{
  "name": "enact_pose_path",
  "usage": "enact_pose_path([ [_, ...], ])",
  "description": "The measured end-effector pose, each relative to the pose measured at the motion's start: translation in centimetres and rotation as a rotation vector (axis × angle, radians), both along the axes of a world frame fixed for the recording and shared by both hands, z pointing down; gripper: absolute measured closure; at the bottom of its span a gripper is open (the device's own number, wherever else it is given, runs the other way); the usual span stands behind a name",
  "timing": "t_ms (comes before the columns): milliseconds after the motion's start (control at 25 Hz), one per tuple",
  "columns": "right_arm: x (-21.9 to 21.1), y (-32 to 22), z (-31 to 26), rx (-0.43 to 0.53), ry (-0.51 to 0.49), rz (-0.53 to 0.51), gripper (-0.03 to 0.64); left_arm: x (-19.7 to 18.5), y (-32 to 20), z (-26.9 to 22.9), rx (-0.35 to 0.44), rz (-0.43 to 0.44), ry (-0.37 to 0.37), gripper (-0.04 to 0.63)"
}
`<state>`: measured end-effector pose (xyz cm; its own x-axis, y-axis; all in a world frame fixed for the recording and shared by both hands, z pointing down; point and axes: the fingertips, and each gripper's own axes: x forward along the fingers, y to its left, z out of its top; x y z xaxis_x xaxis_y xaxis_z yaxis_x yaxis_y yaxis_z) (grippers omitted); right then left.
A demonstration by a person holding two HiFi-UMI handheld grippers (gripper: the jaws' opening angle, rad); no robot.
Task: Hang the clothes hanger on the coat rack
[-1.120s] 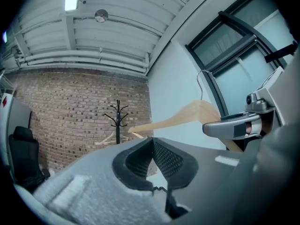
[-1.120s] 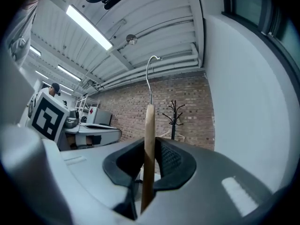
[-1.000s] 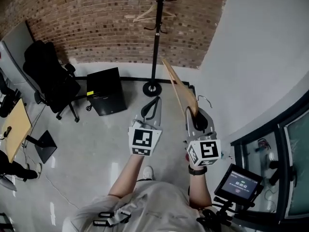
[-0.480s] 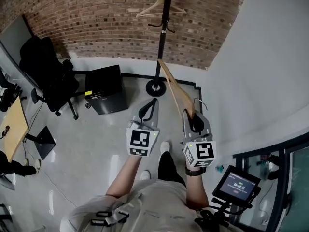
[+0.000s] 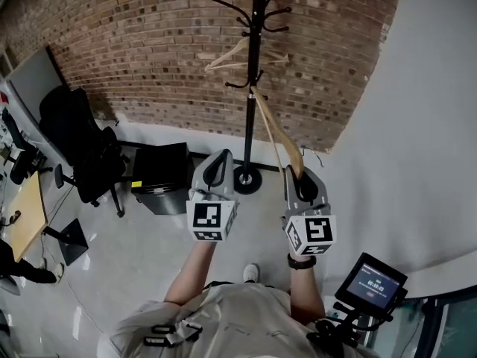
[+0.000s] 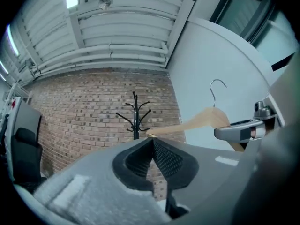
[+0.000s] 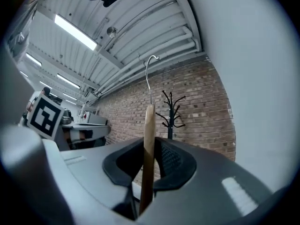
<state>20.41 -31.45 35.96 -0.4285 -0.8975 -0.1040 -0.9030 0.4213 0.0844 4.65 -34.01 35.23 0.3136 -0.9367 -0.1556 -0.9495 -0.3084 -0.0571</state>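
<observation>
One hanger (image 5: 278, 134), nearer coat rack (image 5: 253, 125)

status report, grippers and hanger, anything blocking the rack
Right gripper shut on wooden hanger, hook up. Left gripper shut, empty. Coat rack ahead at brick wall, hanger not yet hung; another hanger already on it. No obstacle seen.

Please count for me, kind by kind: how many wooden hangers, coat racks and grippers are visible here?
Wooden hangers: 2 (held hanger in the right gripper; second hanger on the coat rack)
Coat racks: 1
Grippers: 2 (the left gripper holds nothing)
Total: 5
</observation>
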Motion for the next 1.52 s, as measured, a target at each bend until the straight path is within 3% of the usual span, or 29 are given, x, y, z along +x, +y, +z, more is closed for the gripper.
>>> enact_pose_path([
  [160,3.2,-6.9,2.5,-0.083,-0.053,-0.024,0.561,1.5,-5.5,2.0,-0.039,-0.033,-0.043,0.595],
  [600,0.8,-14.9,7.7,-0.197,-0.044,-0.131,0.561,2.6,-13.8,5.6,-0.099,-0.01,-0.073,0.595],
  [840,-3.6,-18.6,6.4,-0.191,-0.012,-0.168,0.561,-0.4,-18.4,4.9,-0.112,0.02,-0.061,0.595],
  [1080,-7.5,-28.3,5.8,-0.175,0.05,-0.213,0.56,-3.2,-27.2,4.1,-0.091,0.04,-0.061,0.595],
  [1520,-13.4,-39.7,3.9,-0.155,0.181,-0.32,0.56,-8.3,-37.1,2.3,-0.044,0.083,-0.013,0.595],
])
